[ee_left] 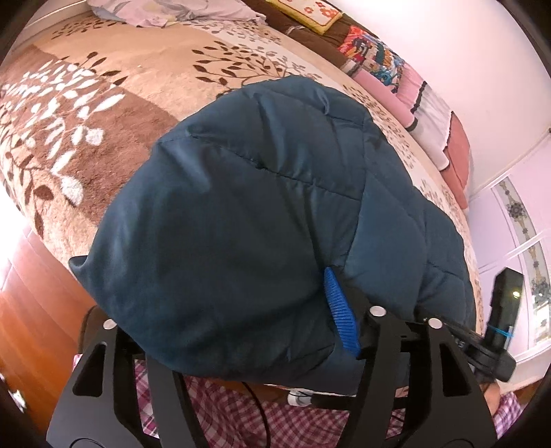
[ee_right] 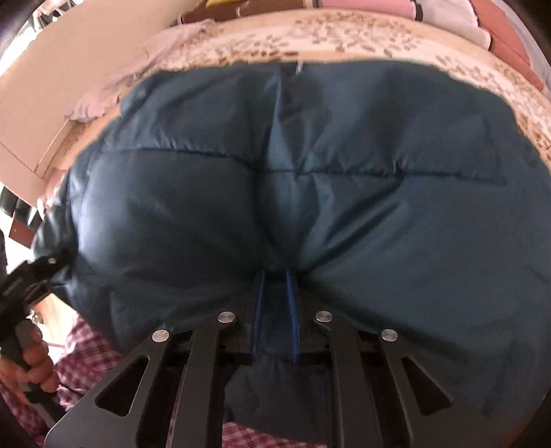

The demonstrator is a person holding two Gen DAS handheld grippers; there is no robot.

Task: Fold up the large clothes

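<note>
A dark teal quilted jacket (ee_left: 241, 206) lies bunched on a bed with a beige and brown leaf-pattern blanket (ee_left: 86, 113). My left gripper (ee_left: 213, 275) stands wide at the jacket's near edge. Its right blue pad (ee_left: 339, 310) shows with fabric beside it, while the left finger is buried under the cloth. In the right wrist view the jacket (ee_right: 344, 172) fills the frame. My right gripper (ee_right: 275, 275) is shut on a pinched fold of it, the two blue pads close together. The left gripper (ee_right: 27, 275) shows at the left edge of that view, held by a hand (ee_right: 34, 362).
Folded colourful bedding (ee_left: 396, 75) is stacked along the bed's far side by the wall. A lilac cloth (ee_left: 165, 10) lies at the head of the bed. A person's pink checked clothing (ee_left: 224, 413) is right below the grippers. Wooden floor (ee_left: 31, 310) lies to the left, a wardrobe door (ee_left: 527, 248) to the right.
</note>
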